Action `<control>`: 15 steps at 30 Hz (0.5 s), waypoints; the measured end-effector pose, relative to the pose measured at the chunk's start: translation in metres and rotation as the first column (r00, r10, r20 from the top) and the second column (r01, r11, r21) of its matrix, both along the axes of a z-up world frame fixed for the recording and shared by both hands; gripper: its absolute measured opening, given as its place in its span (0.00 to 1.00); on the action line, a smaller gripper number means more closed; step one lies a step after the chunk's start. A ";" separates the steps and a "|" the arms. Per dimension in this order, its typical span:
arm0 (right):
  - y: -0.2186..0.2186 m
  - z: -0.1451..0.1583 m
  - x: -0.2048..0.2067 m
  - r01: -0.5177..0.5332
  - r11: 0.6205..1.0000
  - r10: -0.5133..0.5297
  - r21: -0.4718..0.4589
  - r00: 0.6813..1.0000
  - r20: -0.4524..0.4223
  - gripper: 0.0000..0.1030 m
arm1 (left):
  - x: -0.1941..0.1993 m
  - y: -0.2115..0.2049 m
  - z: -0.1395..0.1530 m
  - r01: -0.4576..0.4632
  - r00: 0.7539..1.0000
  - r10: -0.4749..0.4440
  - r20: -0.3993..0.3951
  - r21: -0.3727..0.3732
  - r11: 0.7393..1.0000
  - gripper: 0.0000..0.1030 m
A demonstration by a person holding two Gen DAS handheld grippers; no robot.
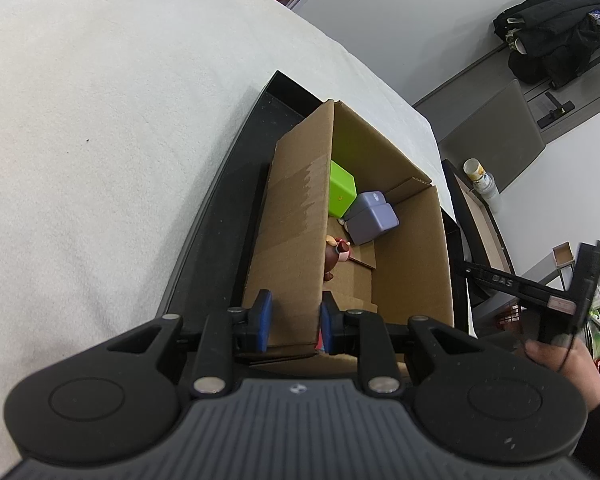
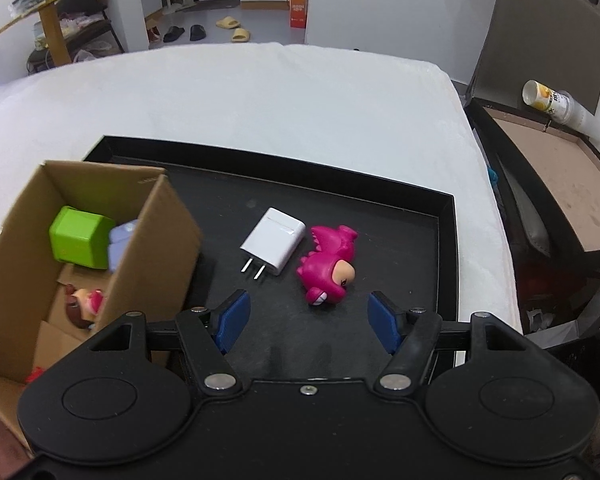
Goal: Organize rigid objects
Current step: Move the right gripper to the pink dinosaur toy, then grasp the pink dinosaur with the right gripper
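An open cardboard box point(image 1: 412, 248) point(image 2: 156, 248) stands on a black tray point(image 2: 420, 248) on a white bed. Inside it lie a green cube point(image 1: 341, 194) point(image 2: 82, 238), a lilac block point(image 1: 374, 222) point(image 2: 121, 240) and a small brown-haired figure point(image 1: 336, 258) point(image 2: 85, 305). My left gripper point(image 1: 296, 322) is shut on the box's near wall, one blue pad on each side. On the tray beside the box lie a white charger plug point(image 2: 273, 240) and a pink dinosaur toy point(image 2: 331, 266). My right gripper point(image 2: 306, 322) hovers just short of the dinosaur, open, nothing between its fingers.
The tray's raised rim point(image 2: 448, 280) runs along the right. Right of the bed stands a dark open box point(image 2: 552, 184) with a bottle point(image 2: 556, 104) on its edge. The right gripper's body and a hand point(image 1: 564, 360) show in the left wrist view.
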State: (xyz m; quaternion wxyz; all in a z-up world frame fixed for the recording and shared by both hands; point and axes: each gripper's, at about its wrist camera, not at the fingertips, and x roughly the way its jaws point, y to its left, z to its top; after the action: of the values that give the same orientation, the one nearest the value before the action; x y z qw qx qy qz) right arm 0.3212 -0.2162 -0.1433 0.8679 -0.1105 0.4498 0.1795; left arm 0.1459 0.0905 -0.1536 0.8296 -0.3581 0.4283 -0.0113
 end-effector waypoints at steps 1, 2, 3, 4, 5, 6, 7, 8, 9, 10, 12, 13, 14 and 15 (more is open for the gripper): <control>0.001 -0.003 0.003 -0.001 1.000 0.001 -0.006 1.000 -0.002 0.62 | 0.000 0.000 0.000 0.000 1.000 0.000 0.000 0.000 1.000 0.22; 0.002 -0.005 0.005 -0.003 1.000 0.003 -0.011 1.000 -0.003 0.62 | 0.000 0.000 0.000 0.000 1.000 0.000 0.000 0.001 1.000 0.22; 0.003 -0.008 0.008 -0.006 1.000 0.006 -0.016 1.000 -0.004 0.62 | 0.000 0.000 0.000 0.000 1.000 0.000 0.000 0.001 1.000 0.22; 0.004 -0.010 0.010 -0.008 1.000 0.008 -0.019 1.000 -0.005 0.62 | 0.000 0.000 0.000 0.000 1.000 0.000 0.001 0.001 1.000 0.22; 0.005 -0.013 0.012 -0.010 1.000 0.010 -0.022 1.000 -0.005 0.62 | 0.000 0.000 0.000 0.000 1.000 0.000 0.000 0.001 1.000 0.22; 0.006 -0.015 0.015 -0.010 1.000 0.010 -0.026 1.000 -0.006 0.62 | 0.000 0.000 0.000 0.000 1.000 0.000 0.001 0.000 1.000 0.22; 0.007 -0.016 0.018 -0.008 1.000 0.008 -0.028 1.000 -0.007 0.62 | 0.000 0.000 0.000 0.000 1.000 0.000 0.000 -0.001 1.000 0.22; 0.008 -0.017 0.020 -0.006 1.000 0.006 -0.027 1.000 -0.007 0.62 | 0.000 0.000 0.000 0.000 1.000 0.000 0.000 -0.001 1.000 0.22; 0.009 -0.018 0.022 -0.005 1.000 0.005 -0.027 1.000 -0.007 0.62 | 0.000 0.000 0.000 0.000 1.000 0.000 0.000 -0.001 1.000 0.22; 0.010 -0.020 0.024 -0.005 1.000 0.004 -0.028 1.000 -0.006 0.62 | 0.000 0.000 0.000 0.000 1.000 0.000 0.000 -0.001 1.000 0.22; 0.012 -0.022 0.028 -0.002 1.000 0.002 -0.031 1.000 -0.003 0.62 | 0.000 0.000 0.000 0.001 1.000 -0.001 0.000 0.000 1.000 0.22; 0.012 -0.023 0.030 0.001 1.000 -0.001 -0.030 1.000 -0.005 0.62 | 0.000 0.000 0.000 0.001 1.000 -0.001 0.000 0.000 1.000 0.22; 0.013 -0.024 0.033 0.005 1.000 -0.005 -0.030 1.000 -0.008 0.61 | 0.000 0.000 0.000 0.000 1.000 0.000 0.001 0.000 1.000 0.22; 0.013 -0.026 0.035 0.009 0.999 -0.010 -0.032 1.000 -0.009 0.59 | 0.001 0.000 0.000 0.000 1.000 0.000 0.000 -0.001 1.000 0.22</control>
State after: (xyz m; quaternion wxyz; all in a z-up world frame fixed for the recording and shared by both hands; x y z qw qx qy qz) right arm 0.3559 -0.2033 -0.1692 0.8648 -0.1215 0.4571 0.1686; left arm 0.1464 0.0906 -0.1536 0.8295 -0.3583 0.4282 -0.0116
